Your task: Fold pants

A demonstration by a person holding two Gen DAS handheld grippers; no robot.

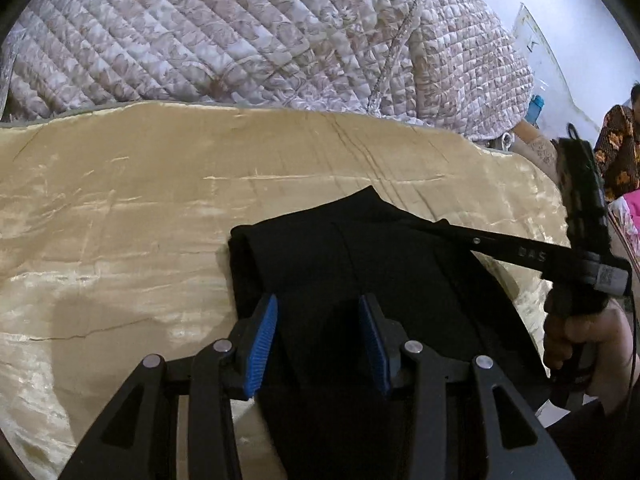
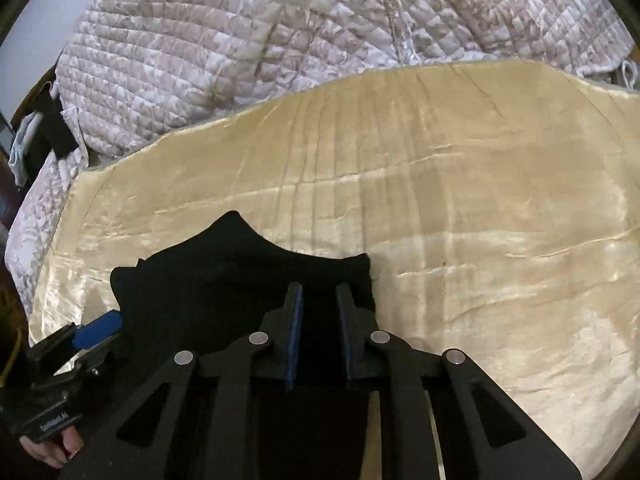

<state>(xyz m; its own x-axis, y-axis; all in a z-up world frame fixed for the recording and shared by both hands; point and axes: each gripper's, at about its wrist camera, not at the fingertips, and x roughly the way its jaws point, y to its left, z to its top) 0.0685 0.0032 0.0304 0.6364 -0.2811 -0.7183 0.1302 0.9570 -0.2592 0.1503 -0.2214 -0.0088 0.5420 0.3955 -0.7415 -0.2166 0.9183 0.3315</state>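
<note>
Both grippers hang over the black pants (image 1: pixel 360 256), which lie bunched on the golden satin sheet (image 1: pixel 120 200) in front of a quilted bedspread (image 1: pixel 240 40). Our left gripper (image 1: pixel 318 312) stands with its blue pads spread, dark cloth beneath and between them but not pinched as far as we can see. Our right gripper (image 2: pixel 318 300) has its fingers drawn narrow near the right edge of the pants; against black fabric we cannot tell whether they grip a layer or only air.

We judge the biggest risk to be the slick sheet: a pull may drag the whole pile instead of folding it. Next, the right gripper might catch only the top layer, so the fold comes out skewed. Smallest, the left pads could close on nothing.
</note>
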